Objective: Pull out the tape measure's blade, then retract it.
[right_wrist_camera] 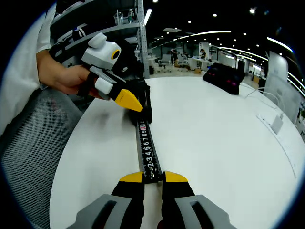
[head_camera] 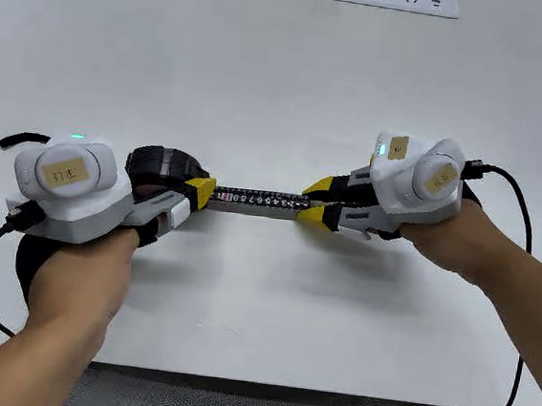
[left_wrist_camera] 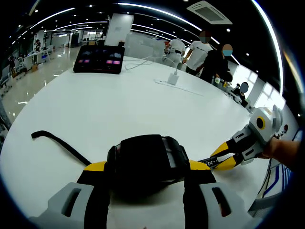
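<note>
both clamped, left claw (head_camera: 193,194) on tape measure (head_camera: 164,169), right claw (head_camera: 317,200) on blade (head_camera: 257,200) running sideways

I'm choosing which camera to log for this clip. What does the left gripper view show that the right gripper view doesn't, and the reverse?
Left gripper view: the tape measure case close up between the left gripper's jaws, a black strap on the table, people standing behind. Right gripper view: the blade's printed numbers, readable, running to the right gripper's jaws, and a mesh chair. Both: the white table, the drawn-out blade, the other gripper.
</note>
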A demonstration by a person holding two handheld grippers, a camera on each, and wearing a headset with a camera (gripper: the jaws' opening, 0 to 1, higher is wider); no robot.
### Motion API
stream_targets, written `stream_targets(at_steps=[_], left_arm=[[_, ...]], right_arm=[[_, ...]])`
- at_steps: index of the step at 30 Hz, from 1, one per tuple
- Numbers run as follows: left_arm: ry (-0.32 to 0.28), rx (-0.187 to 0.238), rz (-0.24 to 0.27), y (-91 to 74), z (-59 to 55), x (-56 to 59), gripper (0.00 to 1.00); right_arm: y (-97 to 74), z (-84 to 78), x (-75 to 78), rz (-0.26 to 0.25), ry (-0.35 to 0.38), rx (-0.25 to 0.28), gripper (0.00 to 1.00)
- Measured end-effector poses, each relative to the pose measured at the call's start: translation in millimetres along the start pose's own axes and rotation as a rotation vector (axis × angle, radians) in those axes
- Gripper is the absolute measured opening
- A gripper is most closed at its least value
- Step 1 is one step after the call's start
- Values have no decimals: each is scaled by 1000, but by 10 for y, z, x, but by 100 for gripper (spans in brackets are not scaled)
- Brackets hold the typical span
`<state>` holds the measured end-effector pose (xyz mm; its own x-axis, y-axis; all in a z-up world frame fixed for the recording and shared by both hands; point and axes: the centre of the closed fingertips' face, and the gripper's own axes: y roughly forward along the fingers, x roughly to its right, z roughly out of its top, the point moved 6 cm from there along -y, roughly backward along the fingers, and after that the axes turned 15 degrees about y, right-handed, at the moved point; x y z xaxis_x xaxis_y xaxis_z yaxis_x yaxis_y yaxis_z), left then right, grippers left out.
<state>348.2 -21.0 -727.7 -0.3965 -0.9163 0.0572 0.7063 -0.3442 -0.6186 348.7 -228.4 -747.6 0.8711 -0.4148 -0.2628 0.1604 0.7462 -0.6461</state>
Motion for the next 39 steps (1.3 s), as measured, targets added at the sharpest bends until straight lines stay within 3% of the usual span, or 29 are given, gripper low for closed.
stream_targets(at_steps=[39], left_arm=[[-19, 2, -8, -7, 1, -15, 58]], right_arm=[[521, 342, -156, 58, 9, 53, 9]])
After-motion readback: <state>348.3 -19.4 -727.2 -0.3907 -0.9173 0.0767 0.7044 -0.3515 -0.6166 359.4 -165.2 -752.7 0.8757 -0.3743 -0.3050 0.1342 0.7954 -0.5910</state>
